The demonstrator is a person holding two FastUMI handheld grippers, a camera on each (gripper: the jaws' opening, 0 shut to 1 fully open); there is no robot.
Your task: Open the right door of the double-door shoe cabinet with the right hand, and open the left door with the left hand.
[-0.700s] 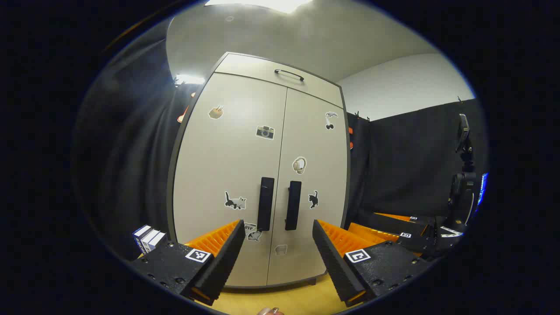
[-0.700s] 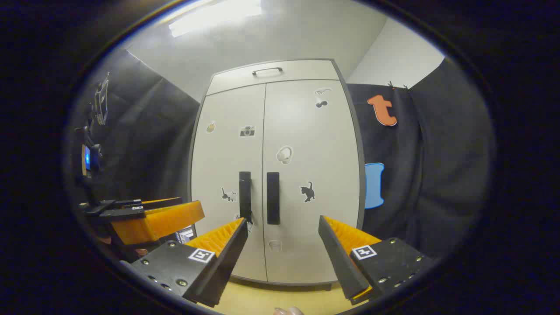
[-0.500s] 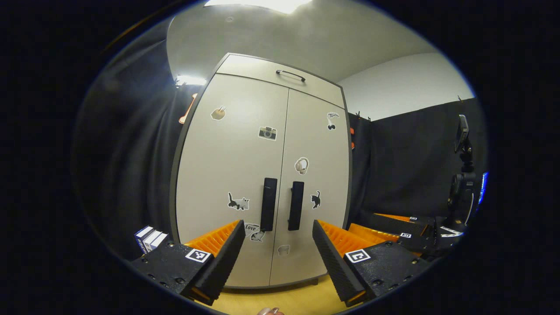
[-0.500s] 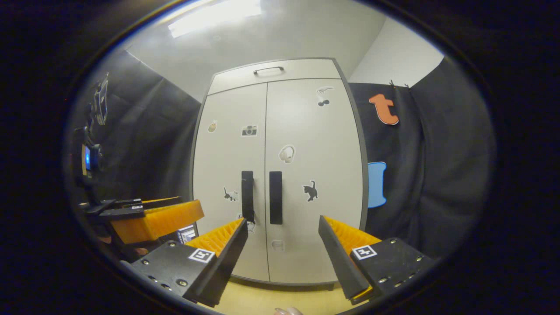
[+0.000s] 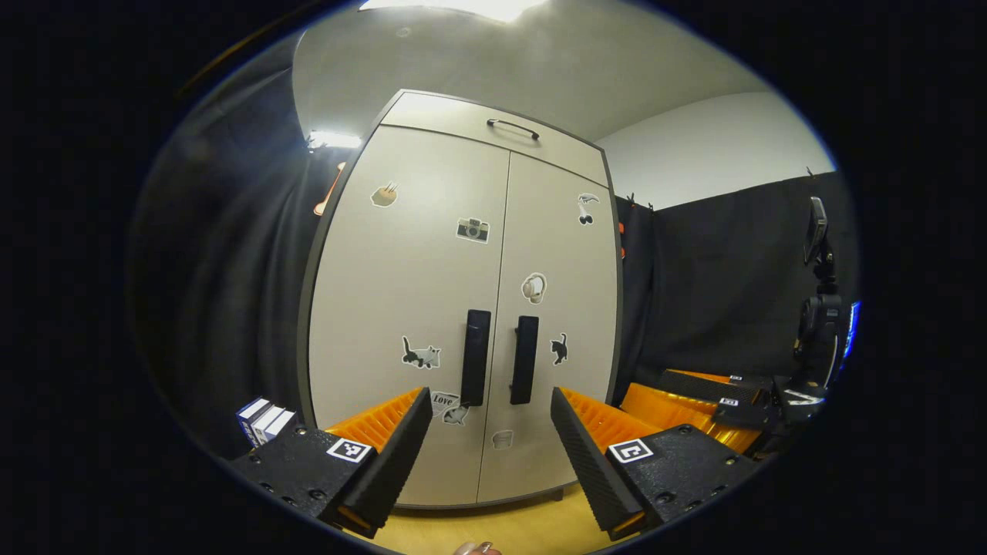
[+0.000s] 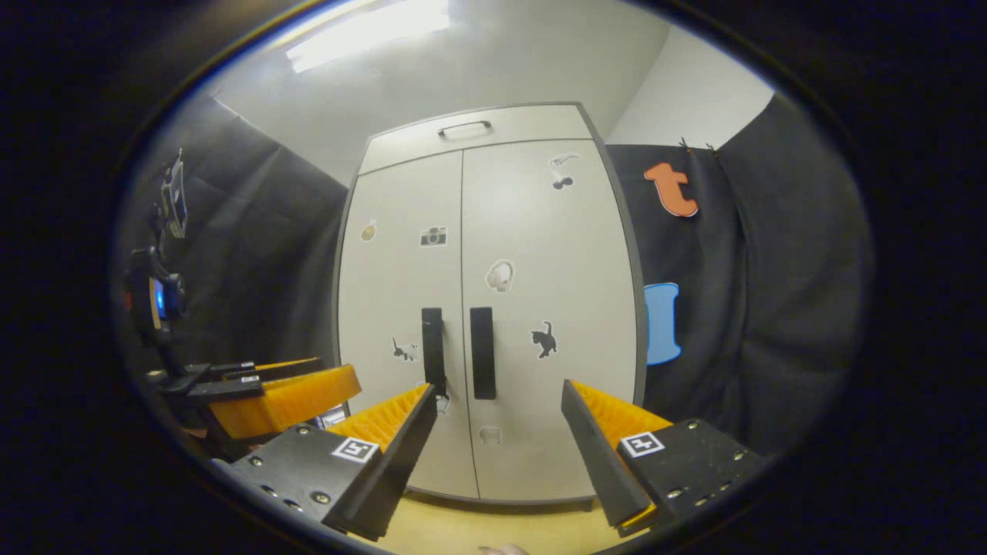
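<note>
Right, both doors of the shoe cabinet [image 6: 486, 308] are sitting flush, so the approach is what's happening. The right gripper [image 6: 493, 432] is hovering spread wide, facing the right door handle [image 6: 482, 353] but well short of it. The left gripper [image 5: 486, 435] is hanging spread too, lined up near the left door handle [image 5: 475, 357]. Next, I reckon, the right one needs closing in, pinching its handle and pulling outward.

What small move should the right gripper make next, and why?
Probably bring the right gripper forward toward the right door's handle. Both doors look shut, its fingers stand open short of the cabinet, and nothing is gripped yet. The left gripper also stands open, back from the left handle.
</note>
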